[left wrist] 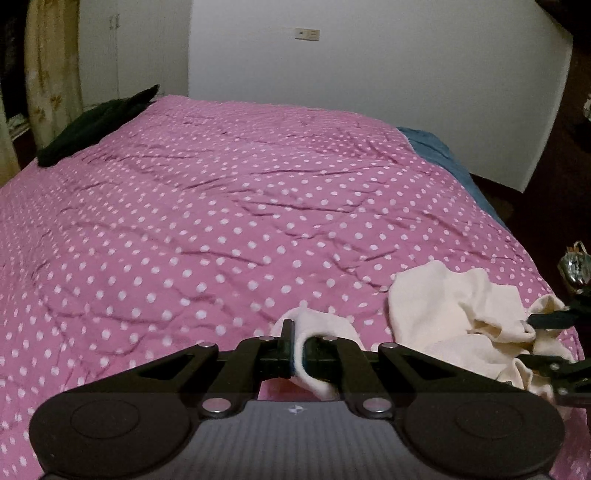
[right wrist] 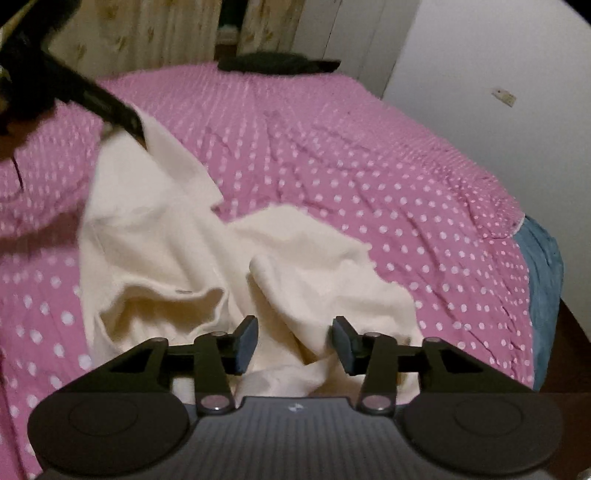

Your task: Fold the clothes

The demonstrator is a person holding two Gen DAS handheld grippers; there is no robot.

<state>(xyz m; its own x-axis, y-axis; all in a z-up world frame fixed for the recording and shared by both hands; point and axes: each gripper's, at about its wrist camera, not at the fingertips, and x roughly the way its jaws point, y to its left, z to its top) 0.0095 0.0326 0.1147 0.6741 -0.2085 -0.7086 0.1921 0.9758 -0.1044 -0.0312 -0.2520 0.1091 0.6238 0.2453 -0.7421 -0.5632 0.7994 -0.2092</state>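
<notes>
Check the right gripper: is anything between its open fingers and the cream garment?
Nothing visible. The right gripper is open directly over a fold of the cream garment, while the left gripper pinches another edge of it.

I can read no words or numbers anywhere. The only mark is a small white emblem on each gripper body (left wrist: pixel 295 409) (a pinwheel shape, not lettering). The wall plate (left wrist: pixel 307 34) is too blurred to read.
</notes>
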